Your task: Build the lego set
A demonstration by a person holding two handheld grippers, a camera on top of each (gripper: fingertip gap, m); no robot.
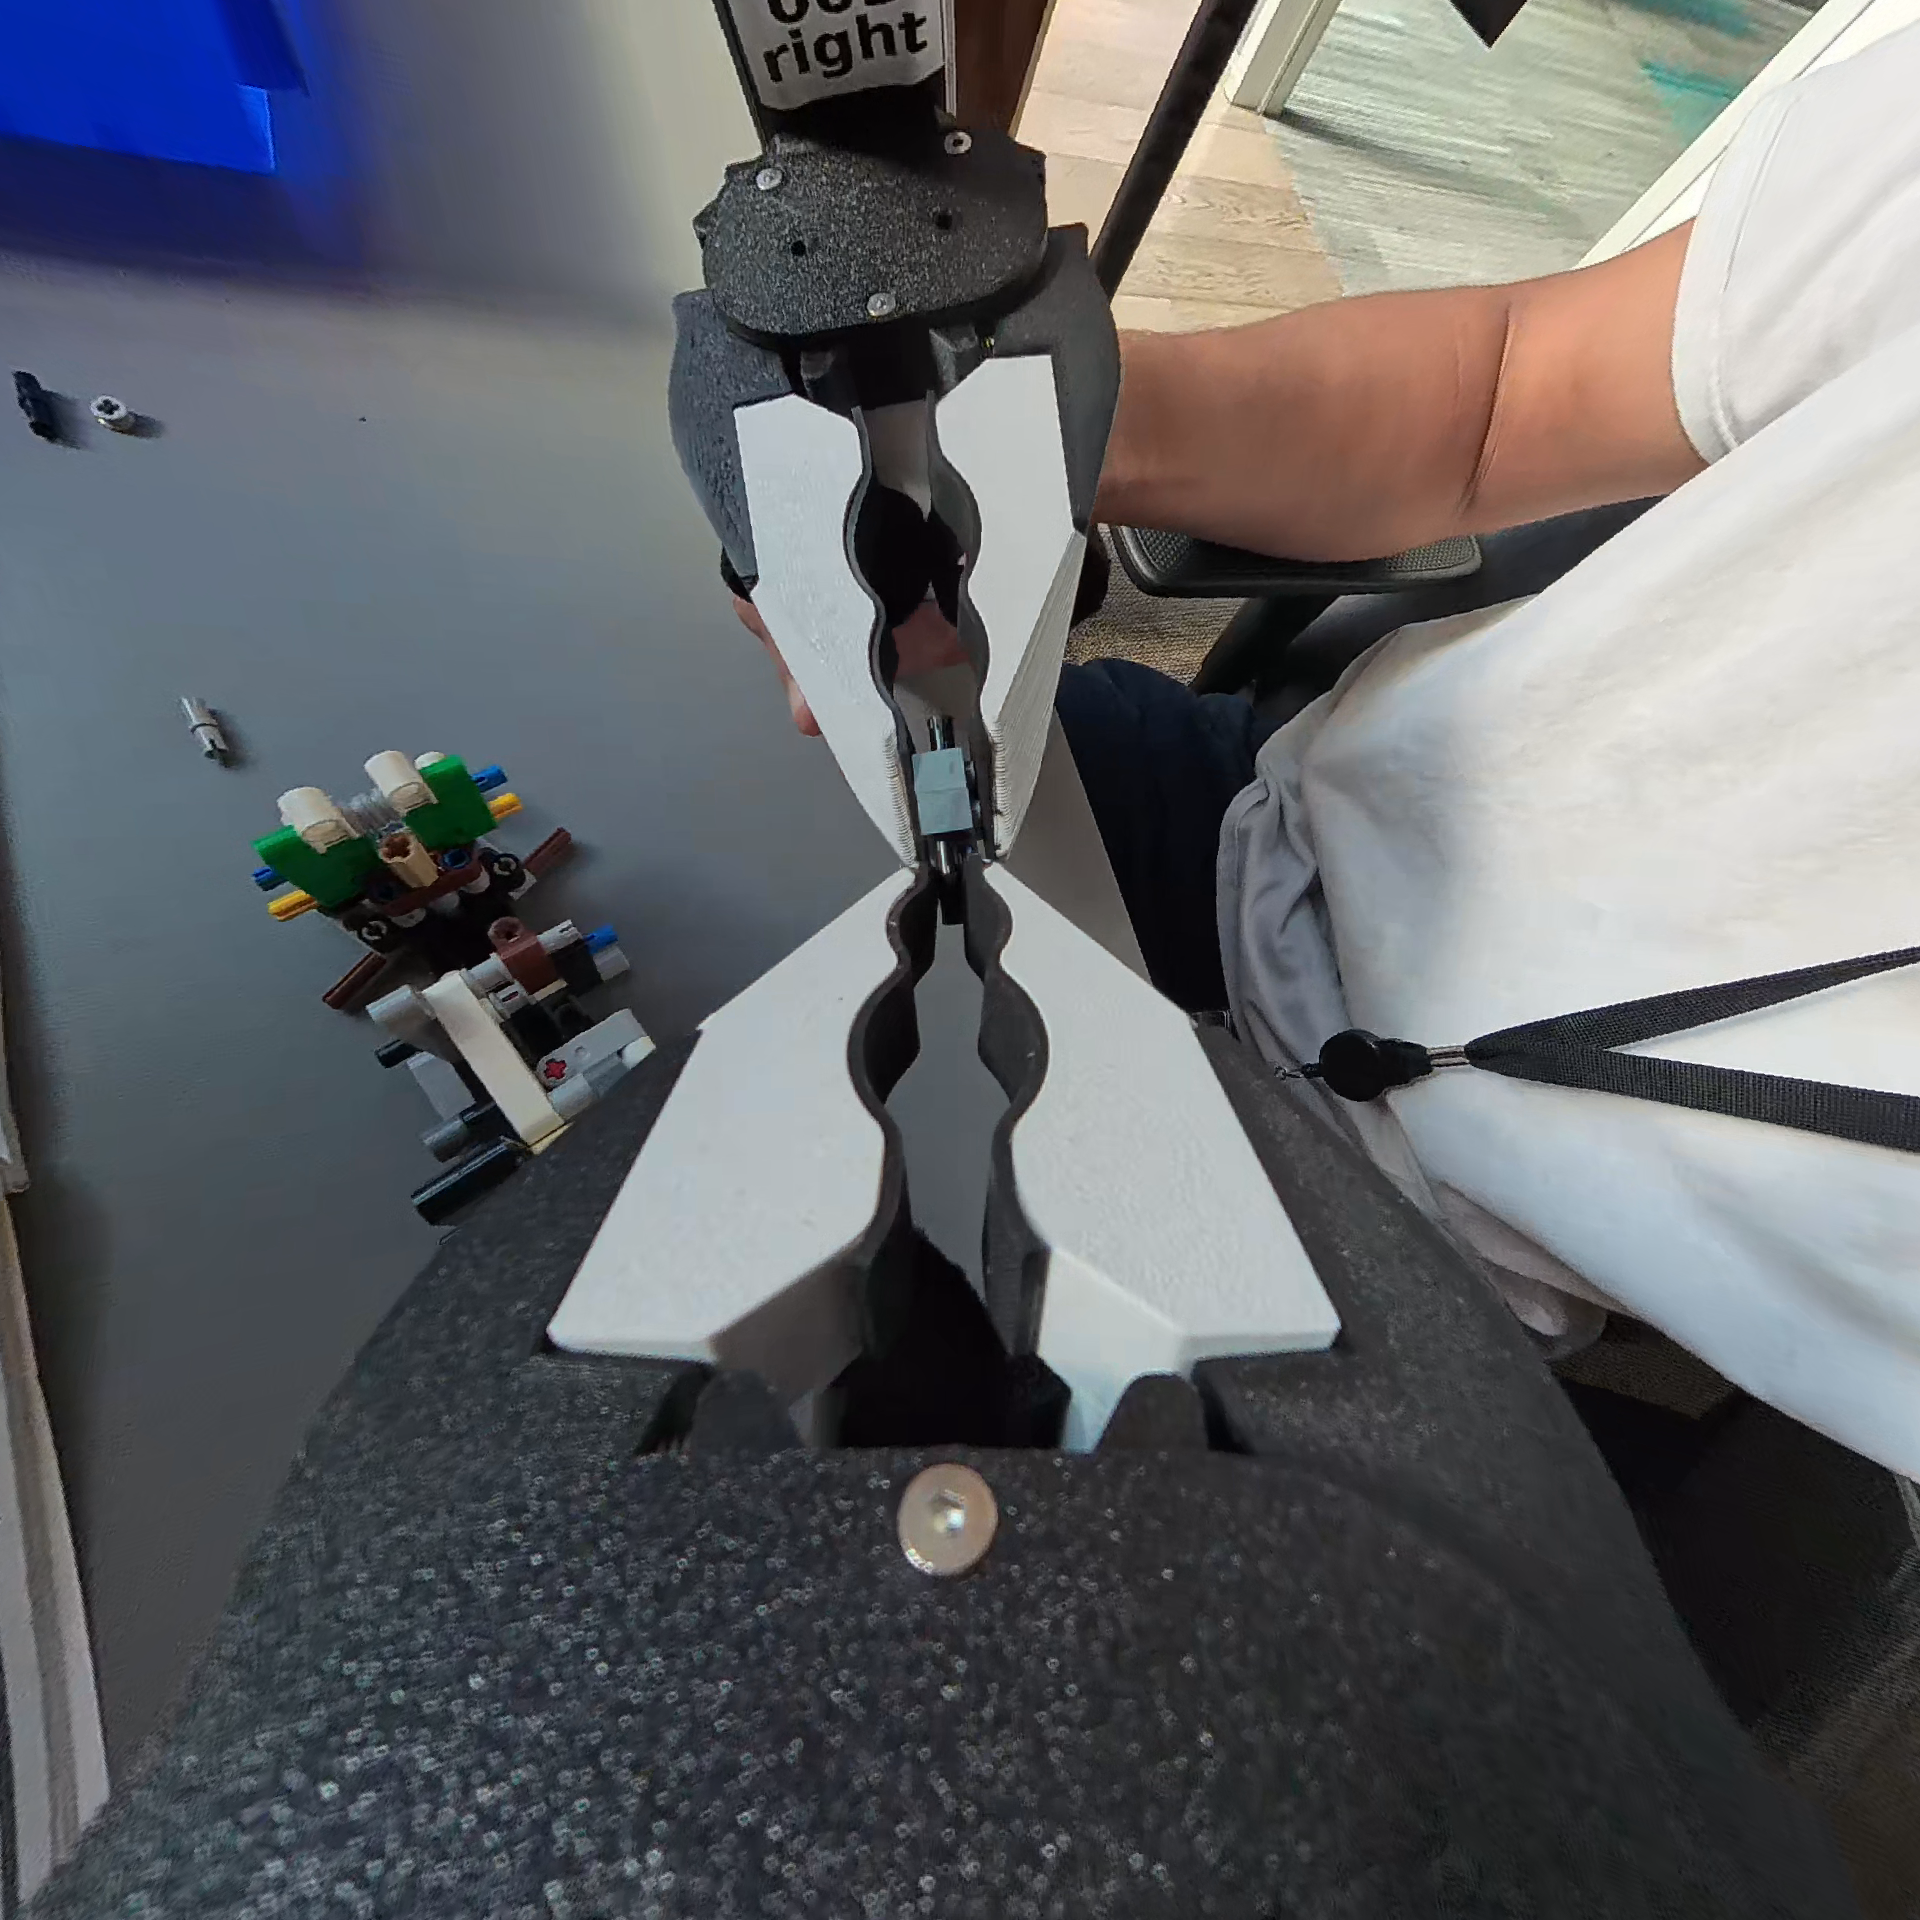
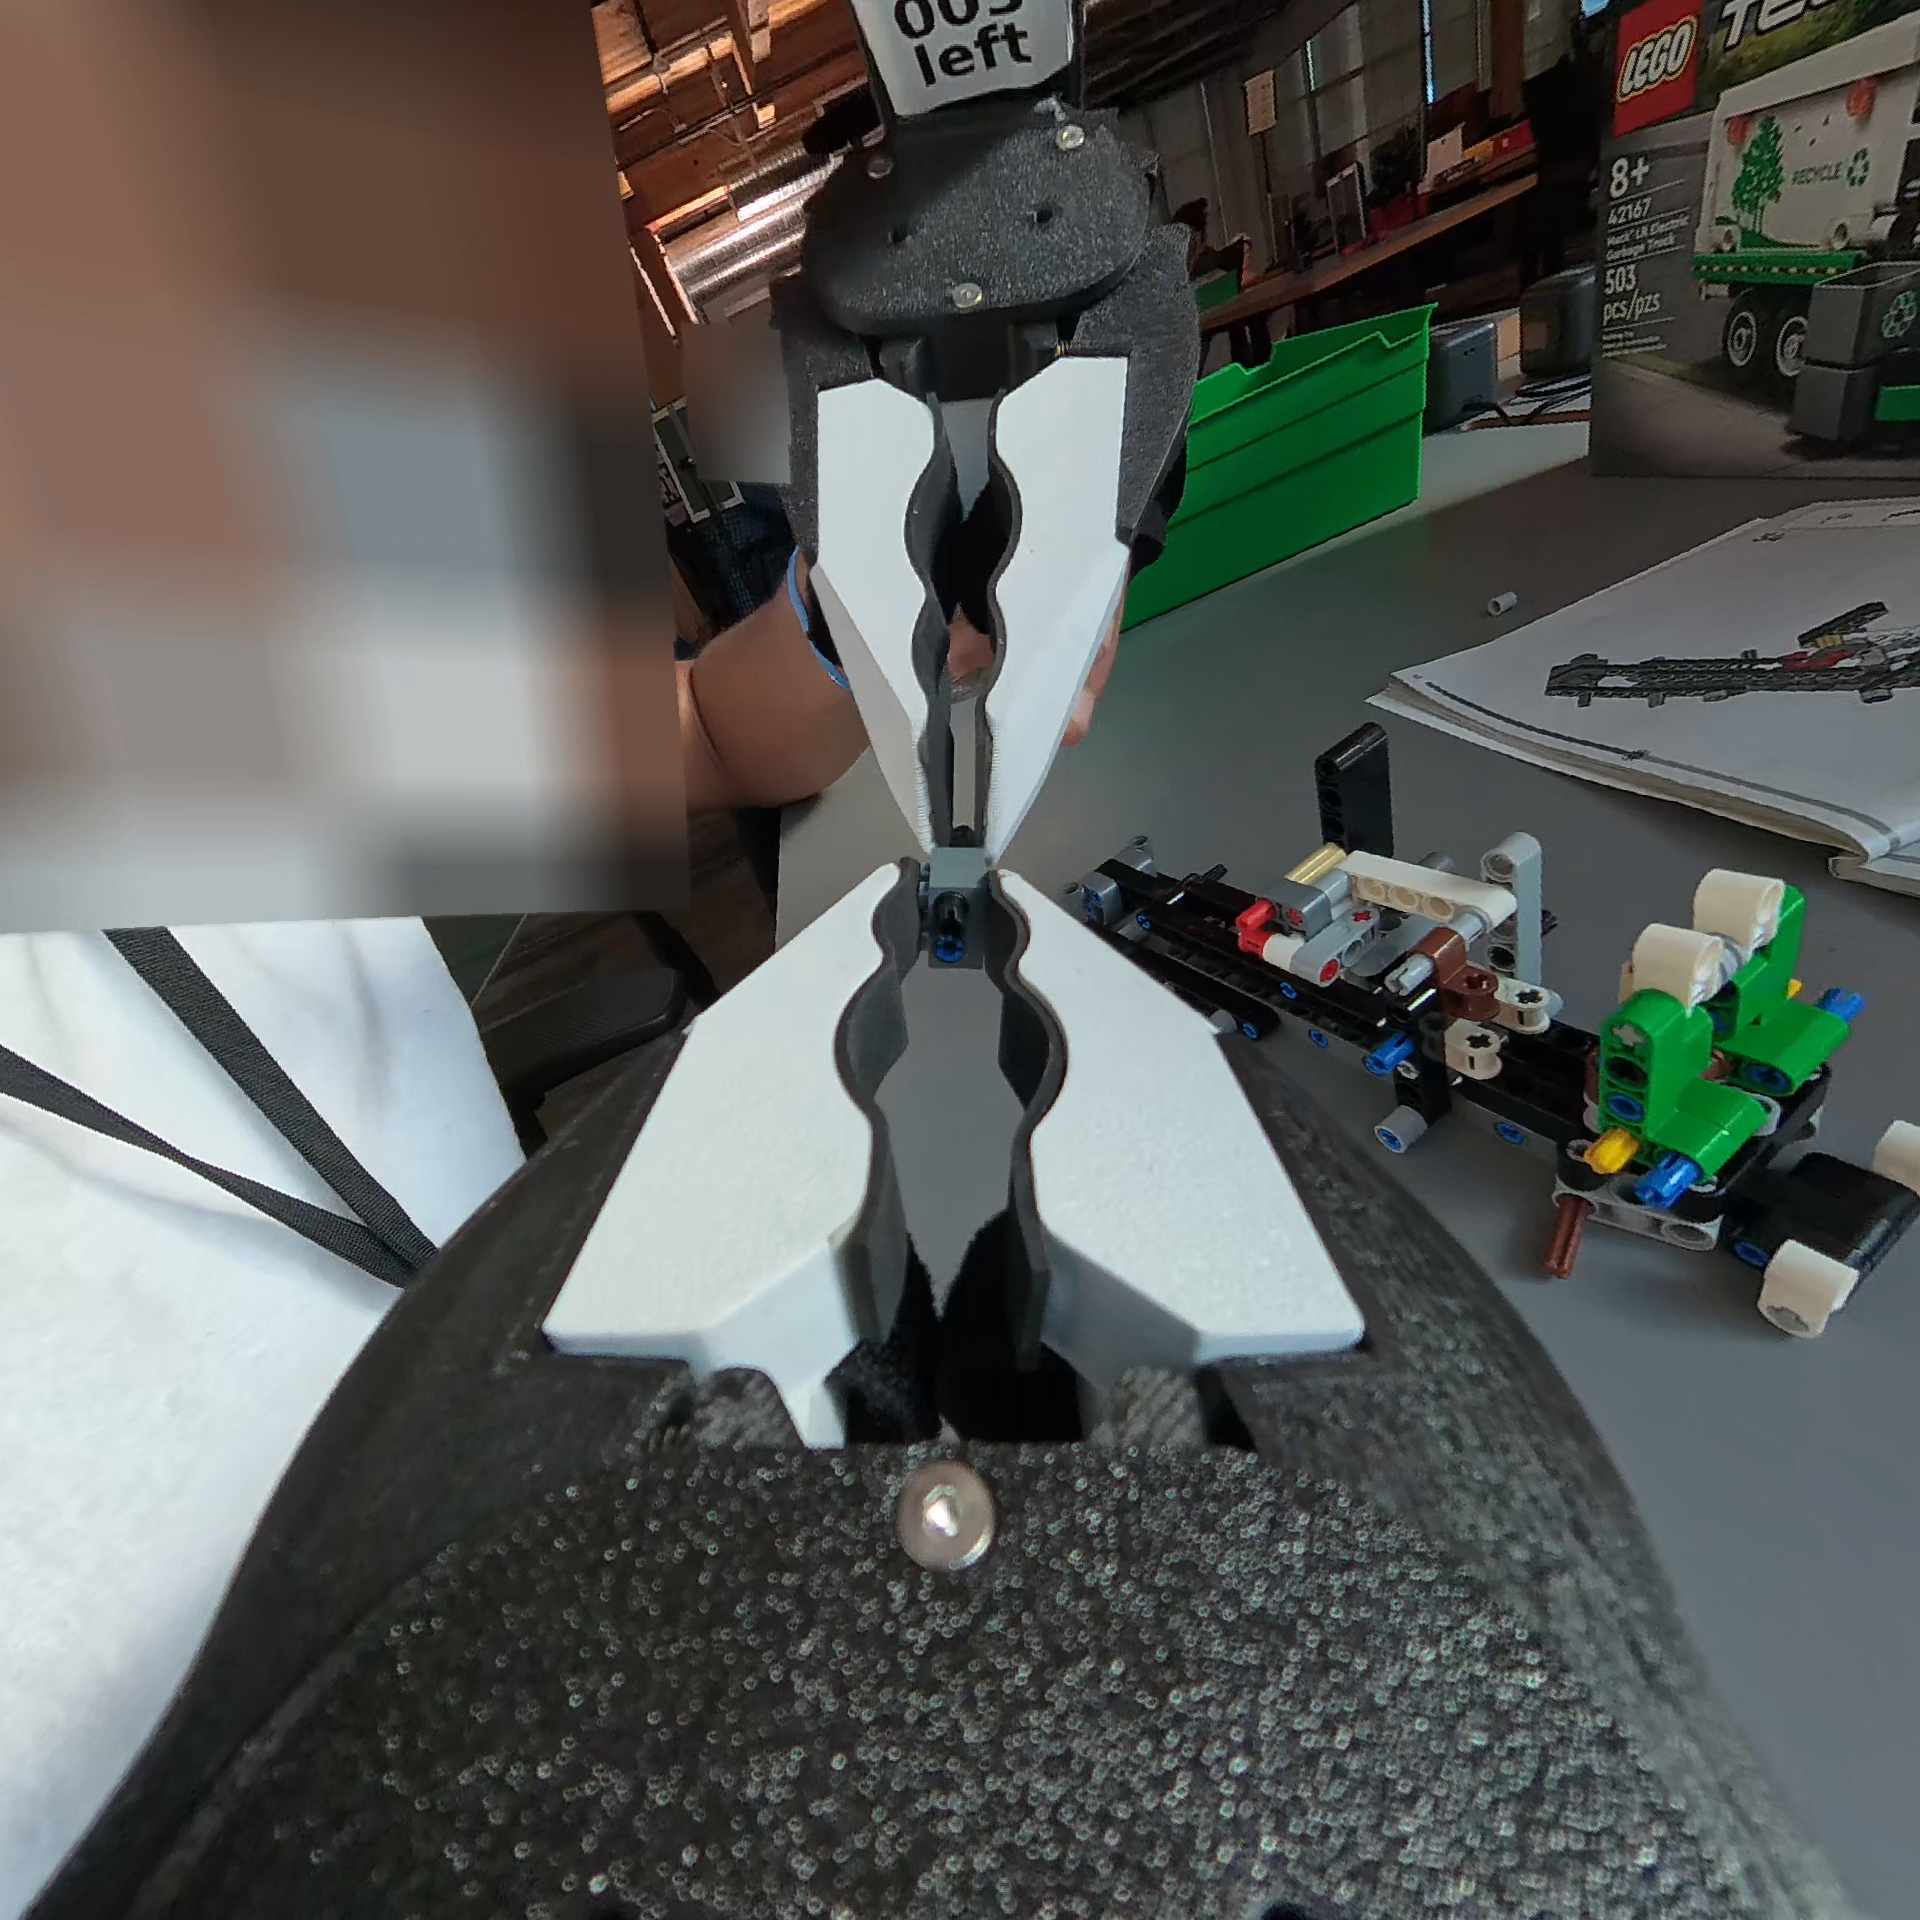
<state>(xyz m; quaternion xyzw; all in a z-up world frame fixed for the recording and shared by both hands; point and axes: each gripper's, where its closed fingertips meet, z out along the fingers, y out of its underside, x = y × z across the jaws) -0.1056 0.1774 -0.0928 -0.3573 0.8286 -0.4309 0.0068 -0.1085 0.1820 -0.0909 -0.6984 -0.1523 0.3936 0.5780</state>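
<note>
The small grey block (image 2: 956,909), with a blue pin and a black pin set in its face, hangs in the air above the near edge of the grey table (image 2: 1299,675), pinched between the fingertips of the right tool (image 2: 957,914). That tool is closed almost fully, both pads pressed on the block's sides. The left tool (image 1: 948,883) meets it tip to tip, its fingers all but shut on a thin black pin (image 1: 948,868) that juts from the block's far end. To do this well, the two tools should probably be kept in one straight line, so any push or pull runs along the pin and does not bend it. The part-built brick model (image 2: 1455,1018) lies well apart on the table, with an open booklet (image 2: 1714,707) beyond.
</note>
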